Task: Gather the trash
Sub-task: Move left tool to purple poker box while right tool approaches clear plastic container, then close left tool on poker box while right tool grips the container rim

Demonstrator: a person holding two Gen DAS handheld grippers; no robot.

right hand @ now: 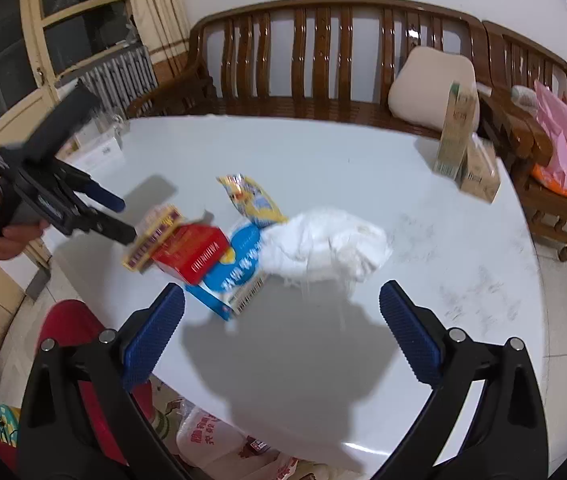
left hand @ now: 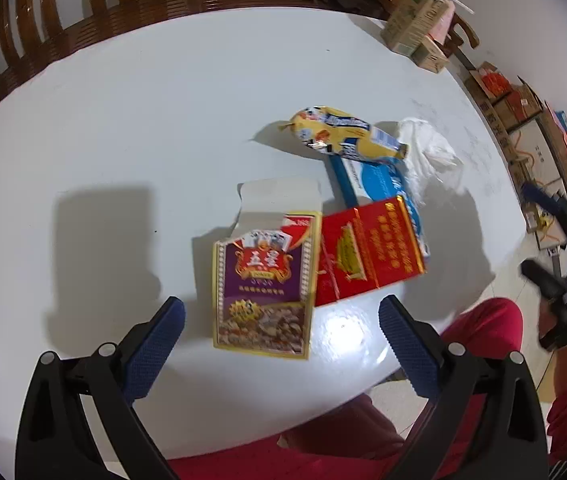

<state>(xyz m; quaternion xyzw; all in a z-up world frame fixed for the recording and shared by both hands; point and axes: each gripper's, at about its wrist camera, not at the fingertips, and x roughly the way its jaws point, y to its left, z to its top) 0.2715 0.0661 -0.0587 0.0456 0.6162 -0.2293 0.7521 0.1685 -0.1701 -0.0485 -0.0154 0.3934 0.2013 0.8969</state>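
Note:
A pile of trash lies on the white round table (left hand: 123, 120): an opened purple-and-gold card box (left hand: 263, 280), a red cigarette pack (left hand: 367, 252), a blue-and-white box (left hand: 371, 180), a yellow snack wrapper (left hand: 343, 132) and a crumpled white tissue (left hand: 431, 152). My left gripper (left hand: 281, 316) is open and empty, hovering just above the purple box. My right gripper (right hand: 281, 304) is open and empty, near the blue-and-white box (right hand: 239, 268) and the tissue (right hand: 323, 244). The red pack (right hand: 191, 252), the purple box (right hand: 155, 232) and the wrapper (right hand: 251, 200) show there too.
Two small cartons (right hand: 463, 148) stand at the table's far right edge. A wooden bench (right hand: 323, 52) with a beige cushion (right hand: 431, 88) runs behind the table. Cardboard boxes (left hand: 523, 120) sit on the floor. Plastic bags (right hand: 219, 444) lie below the table's near edge.

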